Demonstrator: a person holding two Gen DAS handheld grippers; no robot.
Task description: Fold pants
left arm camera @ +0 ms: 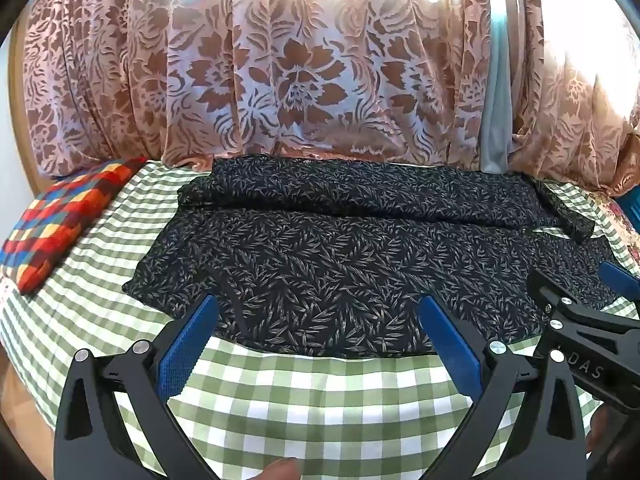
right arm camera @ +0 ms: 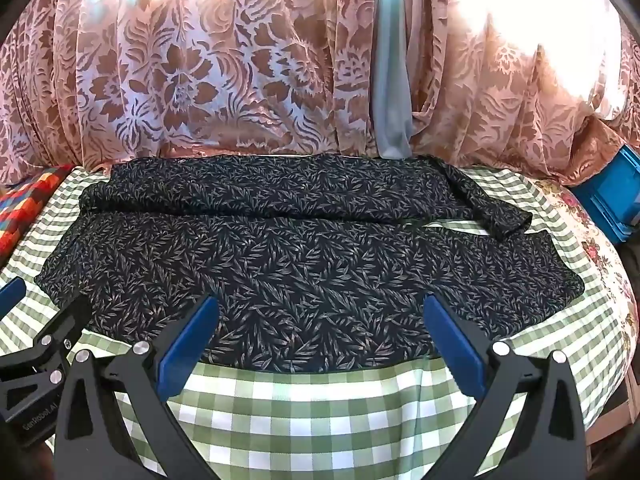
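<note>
- At far left, a patchwork cushion (left arm camera: 60,224) in red, orange and blue lies on the green-and-white checked sheet (left arm camera: 304,400), apart from the garment.
- The left gripper (left arm camera: 316,344) hangs over the near edge of the sheet, its 2 blue fingers (left arm camera: 188,344) spread wide with nothing between them; their tips reach just over the hem nearest the camera.
- The pants (left arm camera: 340,256) (black, with a small pale leaf print) lie flat across the middle of the sheet, both legs side by side and running left to right, the far leg close under the curtain (left arm camera: 280,72).
- The far leg's right end is turned over on itself, a strip of sheet showing beneath it.
- The right gripper (right arm camera: 320,344) sits just beside the left one, likewise released, fingers (right arm camera: 452,344) wide apart over the near hem.
- At far right, a floral quilt (right arm camera: 596,240) edges the sheet, with a blue crate (right arm camera: 616,200) beyond.
</note>
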